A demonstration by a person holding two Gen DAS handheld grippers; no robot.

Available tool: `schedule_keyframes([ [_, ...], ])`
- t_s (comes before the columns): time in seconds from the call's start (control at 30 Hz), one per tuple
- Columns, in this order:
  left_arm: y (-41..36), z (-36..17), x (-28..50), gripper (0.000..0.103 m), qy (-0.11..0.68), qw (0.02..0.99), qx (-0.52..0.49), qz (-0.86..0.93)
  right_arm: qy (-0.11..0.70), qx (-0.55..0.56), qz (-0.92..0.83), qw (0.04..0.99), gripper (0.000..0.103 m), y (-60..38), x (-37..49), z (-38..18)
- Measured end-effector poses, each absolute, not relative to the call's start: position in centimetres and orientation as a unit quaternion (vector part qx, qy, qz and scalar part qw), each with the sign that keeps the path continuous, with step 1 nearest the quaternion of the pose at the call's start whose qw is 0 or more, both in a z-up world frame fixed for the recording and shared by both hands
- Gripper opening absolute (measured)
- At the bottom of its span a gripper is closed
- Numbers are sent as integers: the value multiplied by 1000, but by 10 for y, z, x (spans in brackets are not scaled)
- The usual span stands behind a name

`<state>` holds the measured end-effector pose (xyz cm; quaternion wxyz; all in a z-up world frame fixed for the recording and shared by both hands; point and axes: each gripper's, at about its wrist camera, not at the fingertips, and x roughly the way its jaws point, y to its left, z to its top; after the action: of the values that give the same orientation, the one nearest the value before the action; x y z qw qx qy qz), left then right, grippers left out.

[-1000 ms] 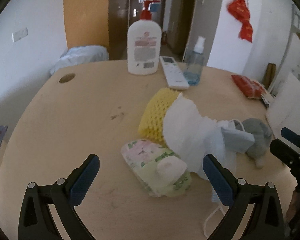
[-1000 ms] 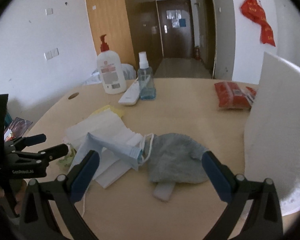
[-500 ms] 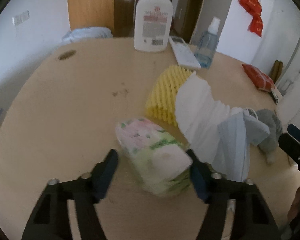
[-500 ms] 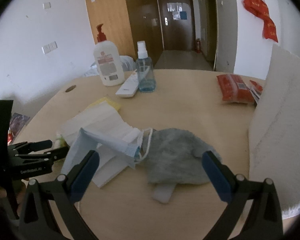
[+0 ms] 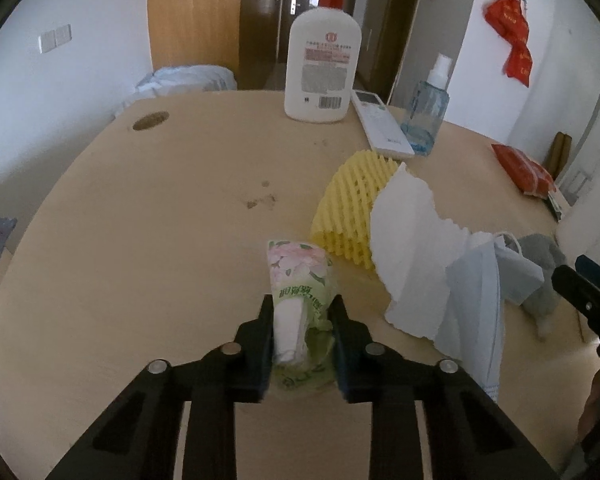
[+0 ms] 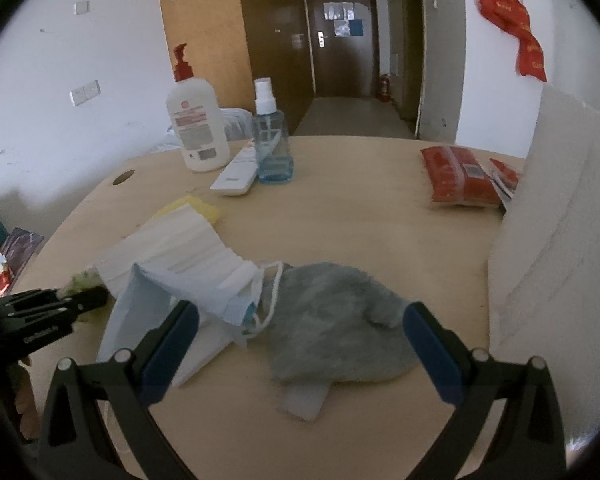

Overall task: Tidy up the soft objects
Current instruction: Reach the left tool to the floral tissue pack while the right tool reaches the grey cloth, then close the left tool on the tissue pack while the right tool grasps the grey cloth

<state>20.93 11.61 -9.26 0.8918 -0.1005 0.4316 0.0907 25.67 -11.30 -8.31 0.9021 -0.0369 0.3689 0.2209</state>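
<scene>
My left gripper is shut on a green floral tissue pack on the wooden table. To its right lie a yellow foam net, a white paper towel, a blue face mask and a grey cloth. My right gripper is open over the grey cloth, with the blue mask and white towel at its left finger. The left gripper shows at the left edge of the right wrist view.
A white lotion bottle, a remote and a blue spray bottle stand at the table's far side. A red packet lies far right. A white paper roll stands close on the right.
My left gripper moved forward and closed on the tissue pack, which now points away from it. My right gripper stayed open and lowered slightly toward the grey cloth.
</scene>
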Motion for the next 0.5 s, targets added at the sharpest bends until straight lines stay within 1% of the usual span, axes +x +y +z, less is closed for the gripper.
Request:
schedule_keyframes([
  [0.13,116,-89,206,24,418,899,-93,92,371,-43,207,904,101,-114,262,-85],
  [0.17,115,-88,205,24,414,901,-91,90,371,-48,205,904,98,-113,262,-86],
  [0.2,116,-88,204,19,412,902,-91,89,372,-49,203,904,97,-113,263,-86],
  [0.43,114,-85,201,19,399,910,-88,74,391,-38,179,902,74,-120,275,-93],
  [0.5,114,-86,202,19,399,910,-88,71,392,-32,175,903,73,-122,276,-93],
])
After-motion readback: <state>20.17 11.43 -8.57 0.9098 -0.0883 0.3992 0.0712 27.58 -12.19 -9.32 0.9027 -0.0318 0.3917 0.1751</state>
